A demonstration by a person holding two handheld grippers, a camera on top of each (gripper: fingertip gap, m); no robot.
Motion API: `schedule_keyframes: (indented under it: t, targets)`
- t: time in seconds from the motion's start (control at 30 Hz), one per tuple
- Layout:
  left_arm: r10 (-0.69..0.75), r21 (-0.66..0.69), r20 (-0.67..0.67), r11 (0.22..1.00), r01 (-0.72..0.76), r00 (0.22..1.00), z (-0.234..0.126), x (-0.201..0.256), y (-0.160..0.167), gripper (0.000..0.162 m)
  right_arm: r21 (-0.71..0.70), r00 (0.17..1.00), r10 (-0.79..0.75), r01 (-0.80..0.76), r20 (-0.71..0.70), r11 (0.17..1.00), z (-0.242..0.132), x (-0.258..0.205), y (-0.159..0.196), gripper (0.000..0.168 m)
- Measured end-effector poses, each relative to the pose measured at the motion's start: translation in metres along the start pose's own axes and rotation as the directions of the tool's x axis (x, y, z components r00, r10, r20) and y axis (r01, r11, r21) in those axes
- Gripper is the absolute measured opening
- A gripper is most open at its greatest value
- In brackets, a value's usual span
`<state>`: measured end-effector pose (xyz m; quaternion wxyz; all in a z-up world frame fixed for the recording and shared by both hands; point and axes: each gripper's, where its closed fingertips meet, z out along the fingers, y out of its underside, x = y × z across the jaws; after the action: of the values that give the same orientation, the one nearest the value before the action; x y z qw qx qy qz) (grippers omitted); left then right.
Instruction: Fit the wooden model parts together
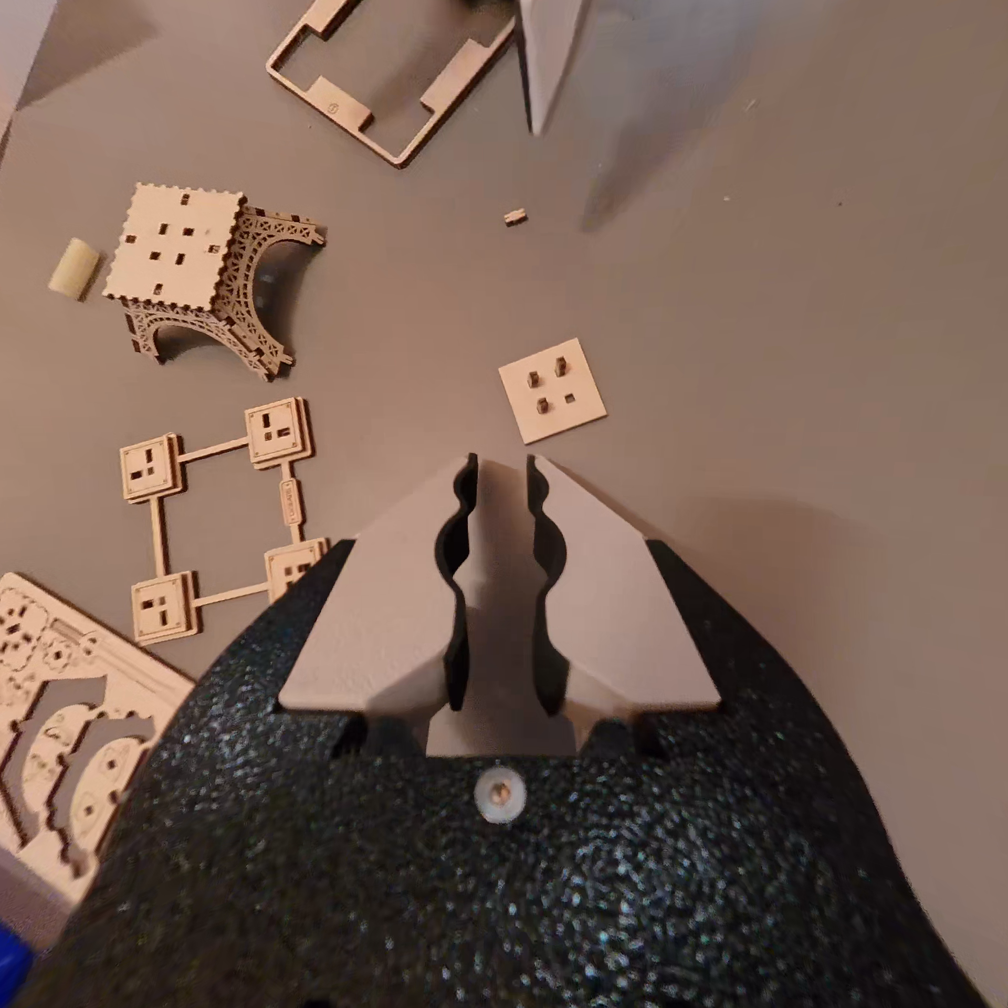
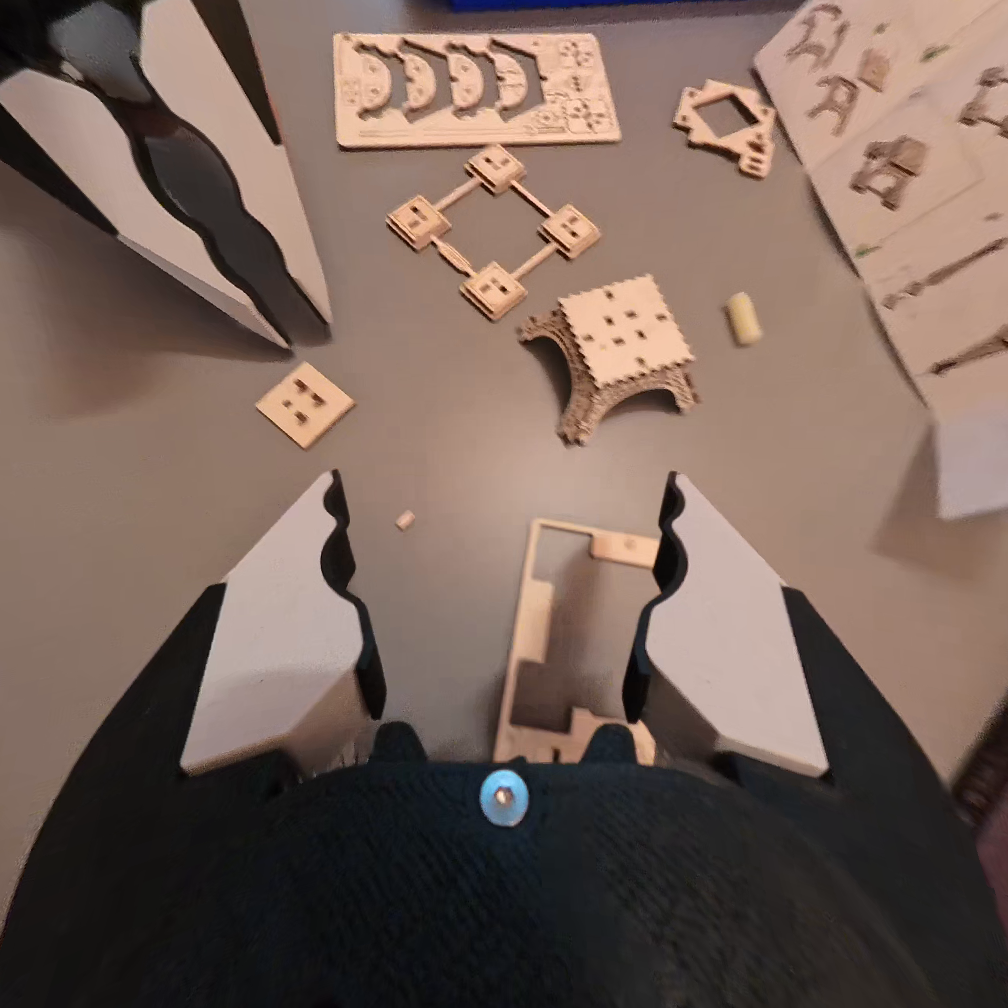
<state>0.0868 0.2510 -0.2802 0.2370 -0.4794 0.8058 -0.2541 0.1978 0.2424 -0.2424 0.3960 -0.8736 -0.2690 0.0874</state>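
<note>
A small square wooden plate [image 1: 562,420] lies on the grey table just beyond my left gripper [image 1: 502,461]. Three pegs stand in it and one hole is empty. My left gripper's jaws stand a narrow gap apart with nothing between them. It also shows in the right wrist view [image 2: 308,333], tips just above the plate [image 2: 327,414]. My right gripper [image 2: 504,480] is wide open and empty above the table. A loose small peg [image 2: 405,519] [image 1: 515,217] lies near its left finger. The lattice tower base [image 1: 202,273] [image 2: 616,354] stands on the table.
A flat frame of four linked squares [image 1: 158,523] [image 2: 491,229], a punched-out parts sheet [image 2: 474,93], an empty sheet frame [image 2: 523,627] [image 1: 393,71], a cream cylinder [image 2: 743,318], a diamond-shaped ring [image 2: 725,125] and an instruction sheet [image 2: 900,163] lie around. About 4 cm separates my left fingertips from the plate [image 2: 327,414]. To reach the loose small peg [image 2: 405,519] in a straight line is about 4 cm for my right fingers, about 10 cm for my left. The left camera catches it too, in the left wrist view [image 1: 513,215].
</note>
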Motion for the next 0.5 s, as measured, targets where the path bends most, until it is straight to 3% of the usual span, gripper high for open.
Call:
schedule_keyframes:
  t: [0.1,0.2,0.5]
  targets:
    - [-0.046,0.023,-0.053,0.999,0.047,0.998,0.005,0.007,-0.002,0.017,-0.079,0.999,-0.016,0.013,-0.040,0.997,-0.013,0.020,0.022,0.104]
    - [-0.063,0.026,-0.056,0.998,0.065,0.996,0.006,0.011,-0.001,0.017,-0.094,1.000,0.004,-0.003,0.010,0.996,-0.018,0.022,0.034,0.082]
    - [-0.147,0.015,0.021,0.989,0.147,0.989,0.013,0.029,-0.013,0.008,-0.141,0.968,-0.011,0.048,0.252,0.989,0.000,-0.034,0.034,0.036]
